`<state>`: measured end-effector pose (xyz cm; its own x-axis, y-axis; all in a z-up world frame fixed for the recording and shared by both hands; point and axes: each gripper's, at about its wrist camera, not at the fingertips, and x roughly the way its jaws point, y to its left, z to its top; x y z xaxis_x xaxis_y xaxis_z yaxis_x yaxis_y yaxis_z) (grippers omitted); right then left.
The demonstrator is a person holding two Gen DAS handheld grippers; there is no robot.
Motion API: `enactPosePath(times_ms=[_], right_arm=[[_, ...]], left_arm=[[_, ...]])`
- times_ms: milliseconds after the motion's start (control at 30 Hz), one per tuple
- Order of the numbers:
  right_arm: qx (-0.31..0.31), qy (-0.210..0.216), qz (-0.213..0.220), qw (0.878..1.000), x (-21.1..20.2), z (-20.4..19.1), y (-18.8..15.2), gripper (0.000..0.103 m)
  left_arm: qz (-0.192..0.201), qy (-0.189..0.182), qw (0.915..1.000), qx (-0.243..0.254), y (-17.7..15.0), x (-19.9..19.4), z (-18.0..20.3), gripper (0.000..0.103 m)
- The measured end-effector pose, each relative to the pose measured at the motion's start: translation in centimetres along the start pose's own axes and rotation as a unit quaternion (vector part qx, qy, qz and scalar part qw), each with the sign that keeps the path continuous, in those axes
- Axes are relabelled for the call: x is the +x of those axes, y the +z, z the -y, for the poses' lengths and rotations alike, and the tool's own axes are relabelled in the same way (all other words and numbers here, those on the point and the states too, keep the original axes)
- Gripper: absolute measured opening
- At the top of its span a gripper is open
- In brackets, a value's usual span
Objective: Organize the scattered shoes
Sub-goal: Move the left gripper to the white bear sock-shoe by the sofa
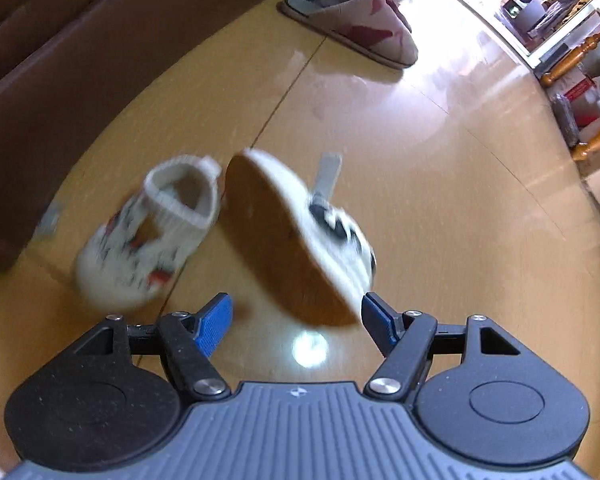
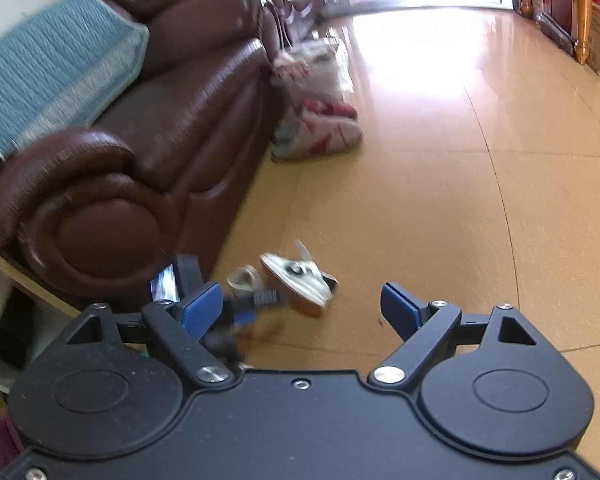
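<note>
Left gripper [image 1: 296, 314]: spread wide, blue pads [image 1: 215, 322] clear of everything, holding nothing; poised low over the floor, just short of a tipped shoe.
Tipped baby shoe [image 1: 300, 232]: white, on its side between and just beyond the fingertips, tan sole turned toward the lens, black markings on the upper, grey strap sticking up; blurred.
Upright baby shoe [image 1: 148, 236]: white knit with red and dark print, ribbed collar open to the top, standing just left of the tipped one, close to touching; contact too blurred to call.
Right gripper [image 2: 300, 308]: also wide apart, empty, held farther back and above the floor.
Seen from the right wrist: both small shoes [image 2: 296, 280] lying near the sofa's base, left gripper's dark, blurred body beside them.
Floor [image 1: 440, 184]: glossy tan tiles, glare from a bright doorway.
Sofa [image 2: 172, 128]: brown leather, along the left, teal blanket [image 2: 48, 64] over its back.
Slippers [image 1: 356, 24]: larger beige-and-red pair, well beyond the baby shoes, beside the sofa.
</note>
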<state>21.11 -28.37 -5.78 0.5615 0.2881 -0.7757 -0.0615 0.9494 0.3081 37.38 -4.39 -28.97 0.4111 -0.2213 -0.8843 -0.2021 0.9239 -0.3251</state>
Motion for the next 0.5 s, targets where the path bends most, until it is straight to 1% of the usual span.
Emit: enactPosePath(times_ms=[33,133,200,233,267,300,333,367,467,500], right_arm=[[0.000,-0.002,-0.003,1.000,0.2,0.1,0.0,0.088],[-0.001,-0.010,-0.011,1.000,0.7,0.3,-0.1,0.088],[-0.001,-0.015,-0.016,1.000,1.1,0.4,-0.2,0.088],[-0.001,-0.017,-0.019,1.000,1.3,0.5,-0.2,0.088],[-0.001,-0.020,-0.021,1.000,1.4,0.6,-0.3,0.088],[-0.001,-0.022,-0.024,0.999,1.6,0.7,-0.3,0.088],[-0.001,-0.024,-0.027,0.999,1.8,0.7,-0.3,0.088],[-0.002,-0.027,-0.029,0.999,2.0,0.8,-0.4,0.088],[-0.002,-0.025,-0.031,0.999,2.2,0.7,-0.3,0.088],[-0.002,-0.023,-0.030,0.999,2.2,0.6,-0.3,0.088]], left_arm=[[0.002,0.008,1.0000,0.004,0.4,0.9,0.3,0.071],[-0.008,0.013,0.9998,-0.008,0.7,2.9,0.4,0.071],[-0.004,0.010,0.9999,-0.011,0.7,3.6,0.4,0.073],[0.000,0.001,0.9999,-0.013,0.7,3.9,0.4,0.073],[0.000,-0.014,0.9997,-0.017,0.7,4.0,0.2,0.068],[0.000,-0.029,0.9993,-0.022,0.6,4.2,0.0,0.059],[-0.001,-0.045,0.9985,-0.030,0.5,4.3,-0.3,0.044],[-0.003,-0.061,0.9970,-0.046,0.3,4.2,-0.8,0.036],[-0.007,-0.115,0.9879,-0.104,-1.0,4.2,-2.8,0.031],[-0.007,-0.125,0.9857,-0.113,-1.7,4.0,-3.4,0.031]])
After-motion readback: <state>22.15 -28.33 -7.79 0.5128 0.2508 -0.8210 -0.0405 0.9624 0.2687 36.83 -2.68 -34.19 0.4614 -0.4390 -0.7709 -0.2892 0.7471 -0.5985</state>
